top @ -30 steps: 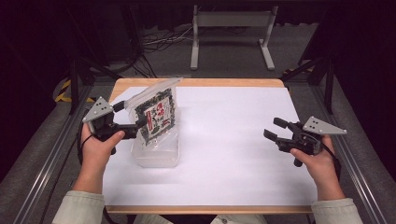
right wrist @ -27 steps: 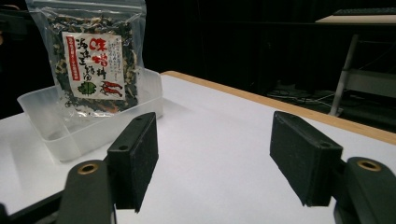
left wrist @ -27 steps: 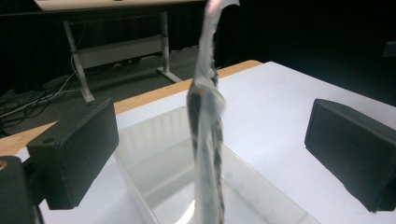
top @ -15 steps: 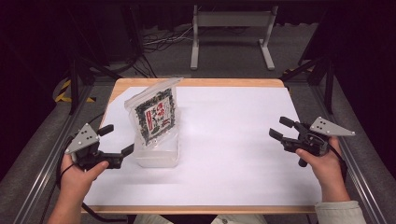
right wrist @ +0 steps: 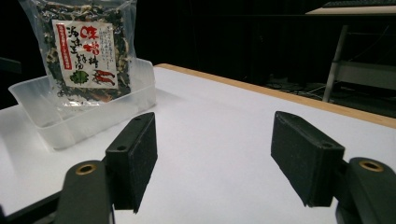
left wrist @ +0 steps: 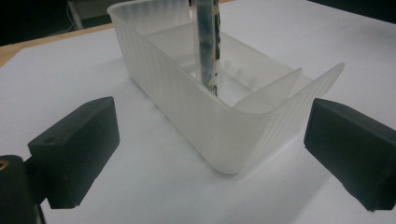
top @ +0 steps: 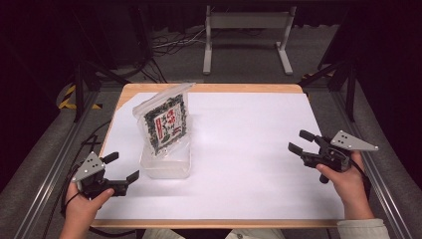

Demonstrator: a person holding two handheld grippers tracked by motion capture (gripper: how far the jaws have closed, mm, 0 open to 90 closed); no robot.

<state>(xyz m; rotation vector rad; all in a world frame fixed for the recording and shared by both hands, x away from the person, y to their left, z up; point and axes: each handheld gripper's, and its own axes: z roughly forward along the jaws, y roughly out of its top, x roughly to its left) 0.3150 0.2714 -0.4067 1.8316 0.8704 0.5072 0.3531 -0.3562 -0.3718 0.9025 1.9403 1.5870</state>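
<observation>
On the white table sheet [top: 239, 149], a clear plastic bin [top: 165, 164] is sitting left of centre, and a printed snack packet [top: 166, 122] is standing upright inside it, leaning a little. Just beside the bin's near corner, the left gripper [top: 124, 172] is hovering with its jaws spread wide and gripping nothing. Well apart on the far side, the right gripper [top: 298, 142] is hanging with its jaws likewise parted, open sheet lying between it and the bin.
</observation>
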